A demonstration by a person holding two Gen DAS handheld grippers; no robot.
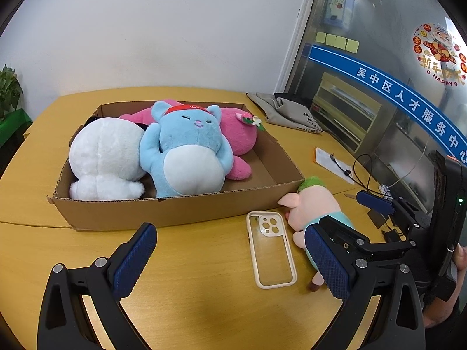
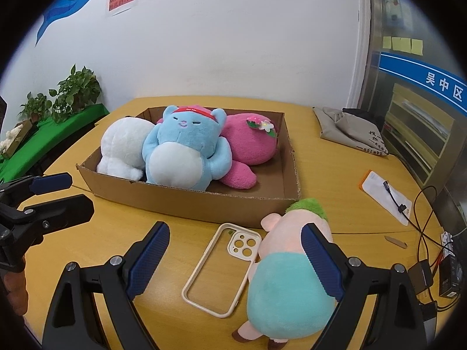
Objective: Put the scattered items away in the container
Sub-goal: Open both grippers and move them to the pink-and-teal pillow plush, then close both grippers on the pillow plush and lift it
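Yellow wooden table (image 1: 204,291), white wall behind. Pig plush (image 2: 289,280) lies on its side just off the near right corner of the cardboard box (image 1: 175,213), with the clear phone case (image 1: 271,248) right beside it on the left. Box already has white (image 1: 105,157), blue (image 1: 186,151) and pink (image 1: 236,134) plushies inside. Left gripper (image 1: 233,259) and right gripper (image 2: 236,259) are both spread wide, gripping nothing. Grey bag (image 1: 286,108) sits far right.
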